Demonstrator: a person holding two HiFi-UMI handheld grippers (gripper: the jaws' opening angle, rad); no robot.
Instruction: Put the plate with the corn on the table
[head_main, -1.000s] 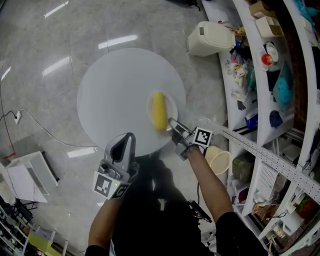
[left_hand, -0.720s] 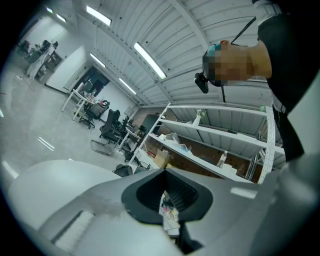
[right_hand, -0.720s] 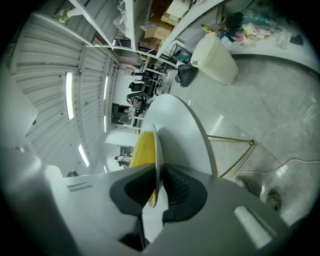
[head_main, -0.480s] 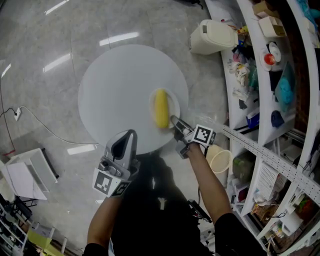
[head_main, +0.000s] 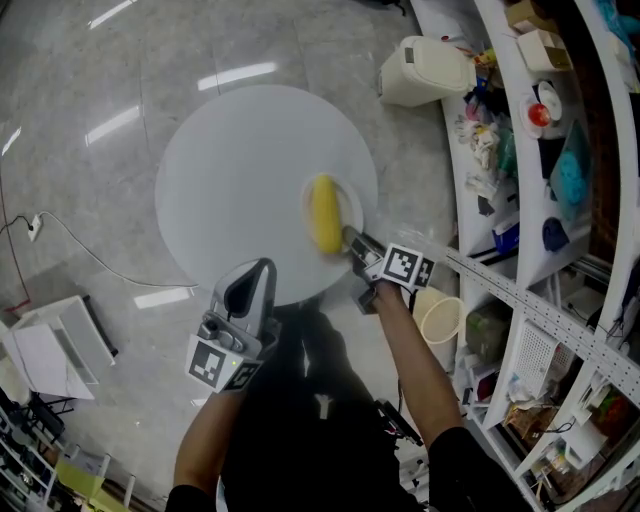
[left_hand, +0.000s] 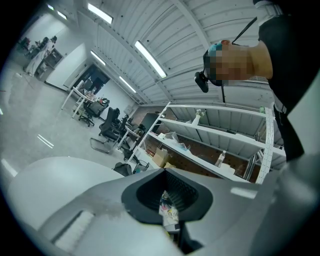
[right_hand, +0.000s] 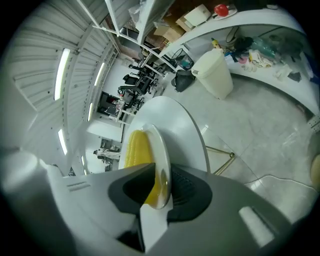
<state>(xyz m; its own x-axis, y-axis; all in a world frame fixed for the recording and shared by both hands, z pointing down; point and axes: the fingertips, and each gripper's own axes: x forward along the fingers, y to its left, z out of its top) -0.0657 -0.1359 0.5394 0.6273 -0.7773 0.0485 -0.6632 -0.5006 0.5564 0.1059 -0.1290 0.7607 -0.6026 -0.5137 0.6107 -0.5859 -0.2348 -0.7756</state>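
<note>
A white plate (head_main: 346, 206) with a yellow corn cob (head_main: 323, 213) lies flat near the right edge of the round white table (head_main: 240, 180). My right gripper (head_main: 352, 238) is at the plate's near rim. In the right gripper view the plate's rim (right_hand: 161, 150) stands between the jaws, which are opening; a gap shows beside the rim, with the corn (right_hand: 136, 147) behind it. My left gripper (head_main: 260, 270) hangs off the table's near edge, shut with nothing in it, and its view (left_hand: 167, 207) looks up at shelves and ceiling.
A curved white shelf unit (head_main: 540, 150) full of small items runs down the right side. A white bin (head_main: 425, 70) stands beyond the table and a pale bucket (head_main: 440, 318) sits by my right arm. A cable (head_main: 90, 260) and a white box (head_main: 50, 350) lie on the floor at left.
The right gripper and the plate have edged slightly farther over the table. The left gripper has stayed where it was.
</note>
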